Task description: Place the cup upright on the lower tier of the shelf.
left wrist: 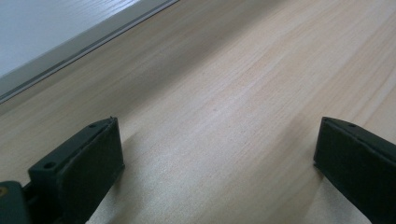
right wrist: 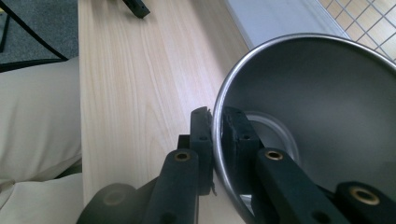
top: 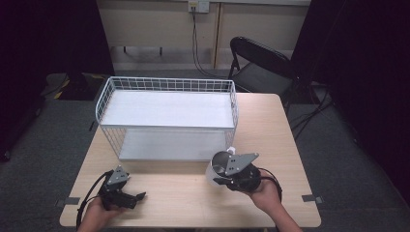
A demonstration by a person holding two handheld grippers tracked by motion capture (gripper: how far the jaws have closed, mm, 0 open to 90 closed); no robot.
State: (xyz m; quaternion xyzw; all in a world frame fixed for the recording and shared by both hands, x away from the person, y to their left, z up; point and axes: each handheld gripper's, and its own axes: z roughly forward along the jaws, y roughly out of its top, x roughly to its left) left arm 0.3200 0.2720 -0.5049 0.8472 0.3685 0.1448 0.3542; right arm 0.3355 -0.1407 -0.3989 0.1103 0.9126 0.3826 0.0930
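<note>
Cup [top: 218, 166] is clamped at its rim by the right claw [right wrist: 217, 135], just before the rack [top: 167, 118]; shelving it looks next. Left claw [top: 126, 199] rests apart.

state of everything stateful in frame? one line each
left tongs: open, empty, low over the table
right tongs: shut on the cup's rim, one jaw inside, one outside
steel cup: empty, gripped, tilted
wire rack: upright, both shelves empty
folding chair: unfolded, vacant
</note>
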